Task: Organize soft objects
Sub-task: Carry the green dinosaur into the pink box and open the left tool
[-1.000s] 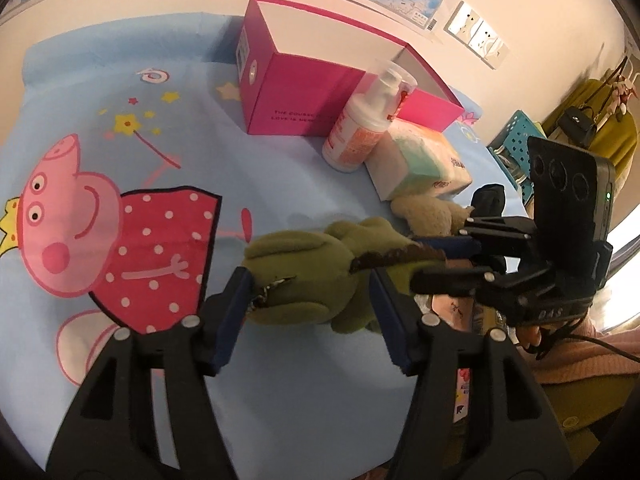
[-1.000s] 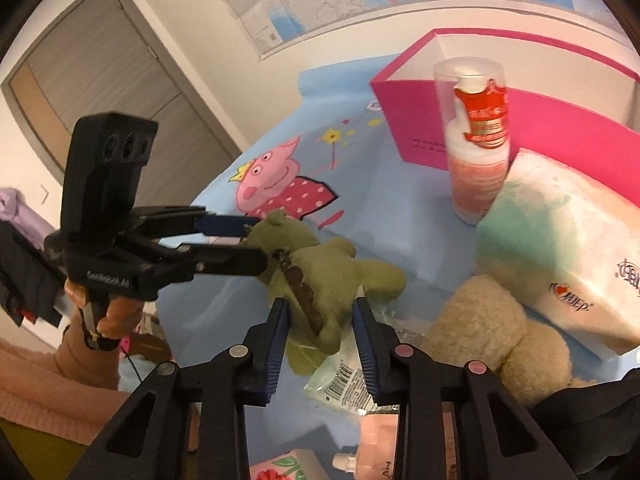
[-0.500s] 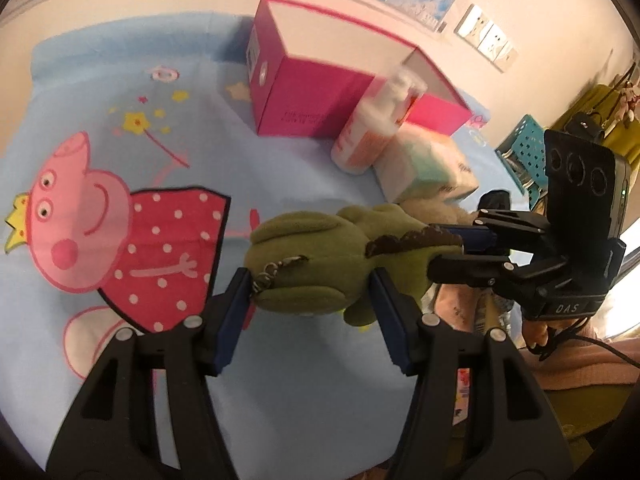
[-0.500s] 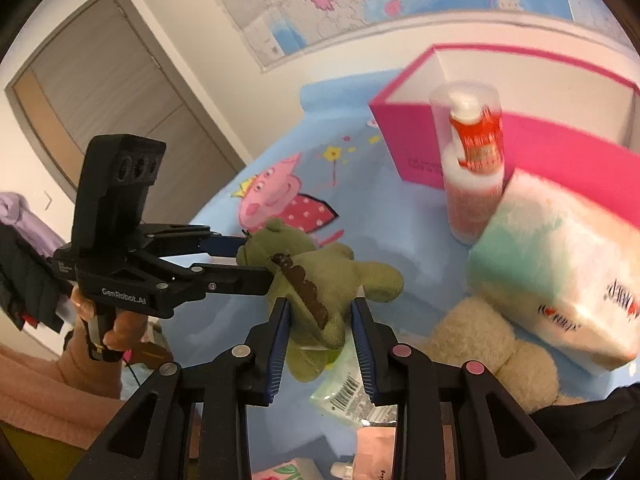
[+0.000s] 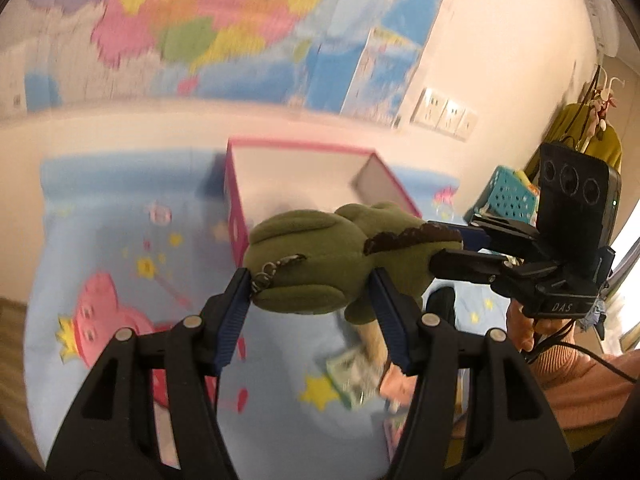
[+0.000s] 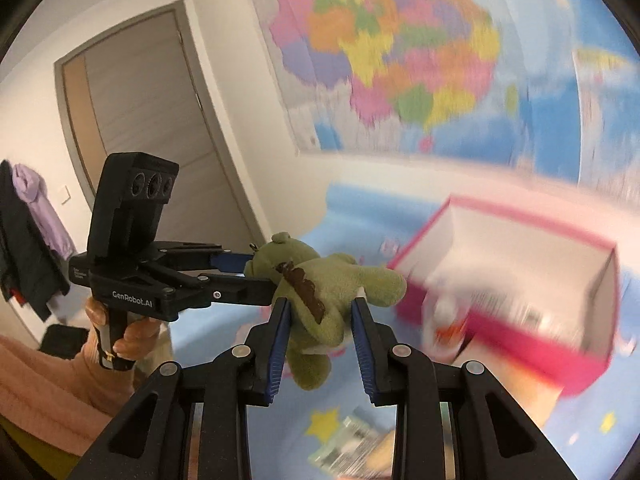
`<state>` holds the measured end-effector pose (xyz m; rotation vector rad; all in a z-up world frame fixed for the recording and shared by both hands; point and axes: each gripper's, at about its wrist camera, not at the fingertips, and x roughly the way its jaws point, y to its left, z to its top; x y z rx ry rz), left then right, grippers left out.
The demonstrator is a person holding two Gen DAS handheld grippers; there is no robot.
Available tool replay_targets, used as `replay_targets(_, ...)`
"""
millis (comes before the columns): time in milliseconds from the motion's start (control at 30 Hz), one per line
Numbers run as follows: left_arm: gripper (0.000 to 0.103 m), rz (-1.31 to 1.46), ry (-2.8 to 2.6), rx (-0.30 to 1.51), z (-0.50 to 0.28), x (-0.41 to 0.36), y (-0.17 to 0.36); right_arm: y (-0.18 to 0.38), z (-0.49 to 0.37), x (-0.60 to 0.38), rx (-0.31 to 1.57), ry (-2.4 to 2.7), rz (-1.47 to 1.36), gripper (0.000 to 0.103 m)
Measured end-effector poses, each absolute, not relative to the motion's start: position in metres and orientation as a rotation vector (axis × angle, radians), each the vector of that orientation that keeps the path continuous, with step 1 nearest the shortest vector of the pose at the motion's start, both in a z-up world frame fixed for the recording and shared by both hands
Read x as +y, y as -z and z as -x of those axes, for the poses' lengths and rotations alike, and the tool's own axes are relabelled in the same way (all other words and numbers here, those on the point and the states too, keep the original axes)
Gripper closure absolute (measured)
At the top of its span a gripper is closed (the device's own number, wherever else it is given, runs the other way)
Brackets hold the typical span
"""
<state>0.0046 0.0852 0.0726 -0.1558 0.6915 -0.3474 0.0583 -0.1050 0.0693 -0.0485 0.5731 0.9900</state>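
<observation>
— Where is the toy, and what has hold of it?

— The small olive-green plush dinosaur with the brown felt ridge down its back [image 5: 320, 268] hangs in the air above the pale-blue cartoon-print table cover [image 5: 100, 240], clear of it. My left tool [image 5: 308, 284] is closed on its broad head end, jaws partway in and pressing the plush. My right tool [image 6: 318, 312] pinches the body lower down, jaws set narrower, also tight on it.

— Which way does it lie for the next move?

— Its long axis runs across from one tool to the other, head toward the left. The open pink cardboard box with the white inside [image 5: 304, 176] sits just beyond and below the toy, so I judge the carry goes forward and down into it. Both hands look about equally near.

— Any writing?

— "GenRobot.AI" on the left tool's body in the right view; "DAS" on the right tool's. The box's lettering is too blurred to read.
</observation>
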Motion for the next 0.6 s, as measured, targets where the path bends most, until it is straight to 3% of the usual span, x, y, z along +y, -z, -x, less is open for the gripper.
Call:
replay_targets(233, 0.041, 0.126, 0.331, 0.657, -0.060, 0.073, -0.095, -0.090, -0.107, -0.115, 0.538, -0.938, 0.031, 0.072)
replay_targets(600, 0.042, 0.142, 0.299, 0.779, -0.158, 0.049, -0.057, -0.058, -0.201, -0.125, 0.665, -0.843, 0.008, 0.072)
